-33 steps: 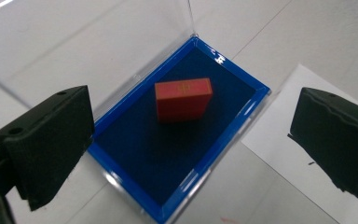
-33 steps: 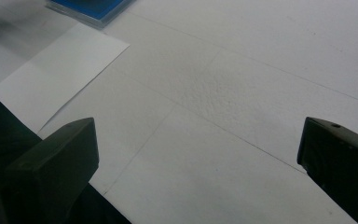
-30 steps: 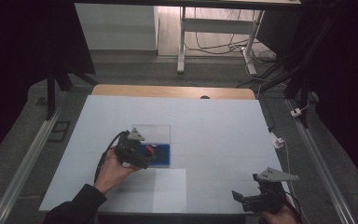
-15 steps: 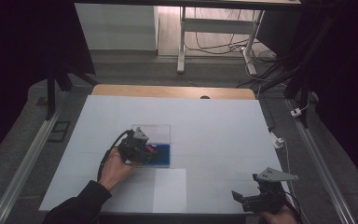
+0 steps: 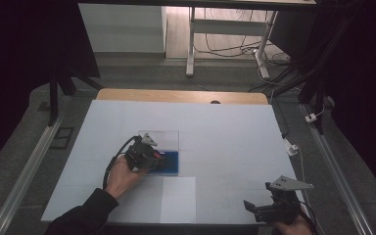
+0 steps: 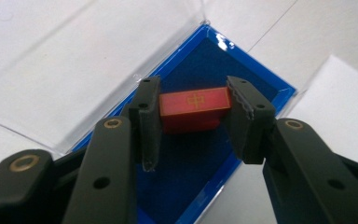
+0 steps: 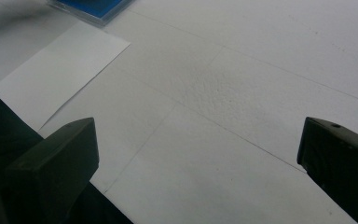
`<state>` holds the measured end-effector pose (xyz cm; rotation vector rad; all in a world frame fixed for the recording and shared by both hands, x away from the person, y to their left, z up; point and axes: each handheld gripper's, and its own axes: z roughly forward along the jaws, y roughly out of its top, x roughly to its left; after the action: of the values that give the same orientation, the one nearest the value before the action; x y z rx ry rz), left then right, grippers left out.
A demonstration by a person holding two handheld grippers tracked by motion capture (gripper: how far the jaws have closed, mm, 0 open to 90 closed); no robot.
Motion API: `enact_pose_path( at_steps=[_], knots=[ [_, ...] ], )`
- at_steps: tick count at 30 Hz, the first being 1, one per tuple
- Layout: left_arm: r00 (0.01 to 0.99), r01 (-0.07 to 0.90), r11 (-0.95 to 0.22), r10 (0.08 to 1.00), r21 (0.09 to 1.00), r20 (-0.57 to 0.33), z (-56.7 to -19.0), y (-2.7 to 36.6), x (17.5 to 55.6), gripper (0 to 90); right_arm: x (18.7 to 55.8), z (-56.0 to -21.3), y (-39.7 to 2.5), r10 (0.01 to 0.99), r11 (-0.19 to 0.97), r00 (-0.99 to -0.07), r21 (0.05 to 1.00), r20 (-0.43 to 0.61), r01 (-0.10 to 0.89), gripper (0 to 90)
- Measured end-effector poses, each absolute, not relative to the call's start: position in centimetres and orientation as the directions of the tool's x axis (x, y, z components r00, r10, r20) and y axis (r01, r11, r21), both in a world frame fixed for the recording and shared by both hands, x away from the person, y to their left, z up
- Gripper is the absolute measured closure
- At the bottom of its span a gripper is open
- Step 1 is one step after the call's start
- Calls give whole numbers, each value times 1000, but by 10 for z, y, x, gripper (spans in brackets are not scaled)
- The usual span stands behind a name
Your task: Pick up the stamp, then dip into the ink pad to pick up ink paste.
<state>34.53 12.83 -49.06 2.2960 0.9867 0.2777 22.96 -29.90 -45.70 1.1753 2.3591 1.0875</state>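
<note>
Here the small red block [image 6: 194,109], with a golden mark on its top face, sits between the two jaws of my left gripper [image 6: 193,122], and both jaw faces are pressed on its short ends, so this gripper is clamped on the block. Directly under the jaws I see the dark blue inside of a shallow blue tray [image 6: 192,168]; I cannot tell if the block touches the blue floor or is a little above it. Beyond the tip of the gripper, the clear lid [image 6: 88,79] of the case lies open and flat on the white table [image 6: 345,107]. In the high view my left gripper [image 5: 152,157] is over the tray [image 5: 172,157], with my left hand [image 5: 122,174] behind it. My right gripper [image 7: 198,154] is well apart from all this, near the table edge on my side, with its jaws spread wide and nothing between them. In front of it, toward the tray, lies a white sheet of paper [image 7: 58,74].
</note>
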Motion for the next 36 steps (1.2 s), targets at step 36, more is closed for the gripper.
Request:
enact_pose_path(
  at_steps=[36],
  knots=[
    [729,559,-519,679,647,-86,-478,129,341,580,229,-457,-298,773,389,-630,736,67,555,0]
  ],
)
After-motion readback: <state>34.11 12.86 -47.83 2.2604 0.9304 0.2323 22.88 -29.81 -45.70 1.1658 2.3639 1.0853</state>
